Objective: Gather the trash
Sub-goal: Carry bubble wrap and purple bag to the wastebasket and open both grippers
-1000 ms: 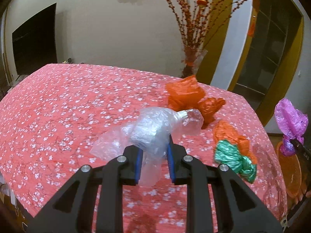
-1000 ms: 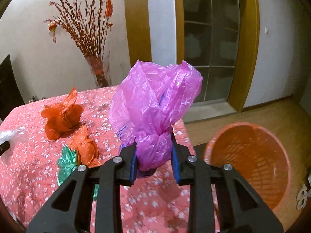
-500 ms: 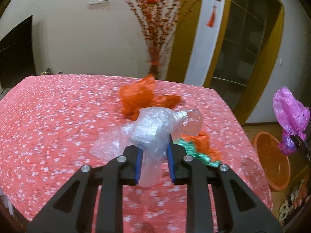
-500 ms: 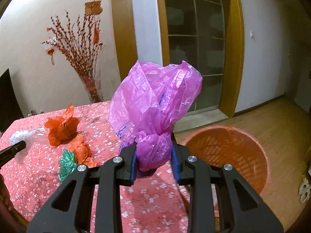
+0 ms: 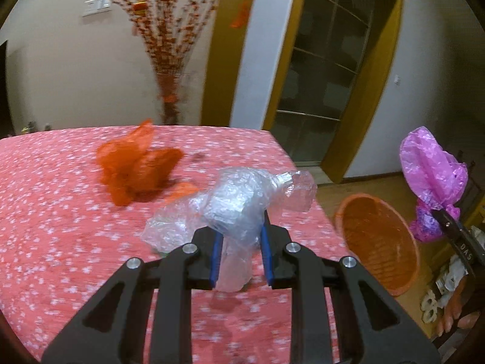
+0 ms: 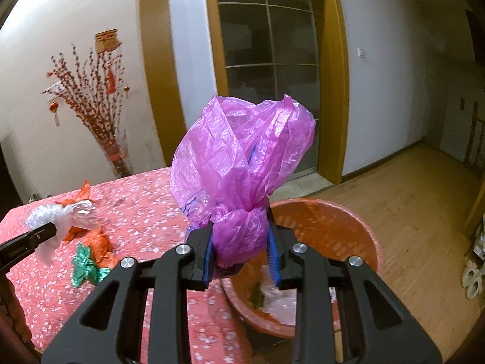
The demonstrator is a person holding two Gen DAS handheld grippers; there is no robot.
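My left gripper is shut on a crumpled clear plastic bag, held above the table's right part. My right gripper is shut on a purple plastic bag, held over the near rim of the orange basket. The basket stands on the floor beside the table and holds some scraps. In the left wrist view the purple bag hangs right of the basket. In the right wrist view the clear bag shows at the far left.
The table has a red flowered cloth. Orange bags lie on it, with a green one beside a small orange one. A vase of red branches stands behind. Wooden floor lies to the right.
Both grippers have swung right toward the basket with their bags. The right gripper has moved from above the table edge to over the basket rim.
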